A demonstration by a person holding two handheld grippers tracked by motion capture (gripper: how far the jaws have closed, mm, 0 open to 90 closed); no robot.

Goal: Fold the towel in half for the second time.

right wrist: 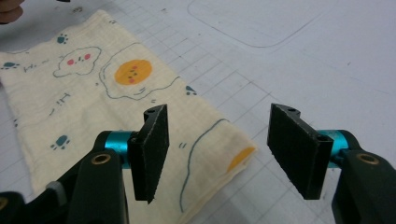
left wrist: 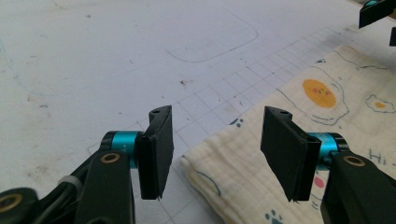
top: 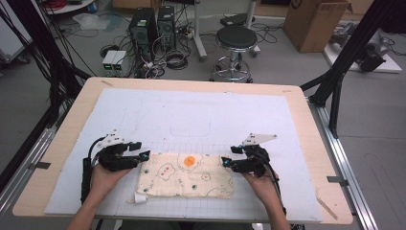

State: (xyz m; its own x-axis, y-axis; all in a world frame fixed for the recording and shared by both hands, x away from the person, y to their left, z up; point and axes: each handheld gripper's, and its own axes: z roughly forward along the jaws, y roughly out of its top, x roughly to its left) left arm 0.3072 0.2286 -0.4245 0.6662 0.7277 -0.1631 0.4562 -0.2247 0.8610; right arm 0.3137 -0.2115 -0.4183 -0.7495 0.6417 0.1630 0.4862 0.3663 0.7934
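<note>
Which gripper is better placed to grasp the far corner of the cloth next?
Probably the left gripper: its open jaws already straddle a corner of the cloth. The right gripper, also open, has its corner nearer one jaw.

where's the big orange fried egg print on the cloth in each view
high view: the orange yolk sits near the far edge of the cloth, about midway between the left claw and the right claw.
left gripper view: right of centre, beyond the right-hand jaw.
right gripper view: upper left, beyond the left-hand jaw.
shared landmark: the rounded rectangle outline drawn on the white mat.
</note>
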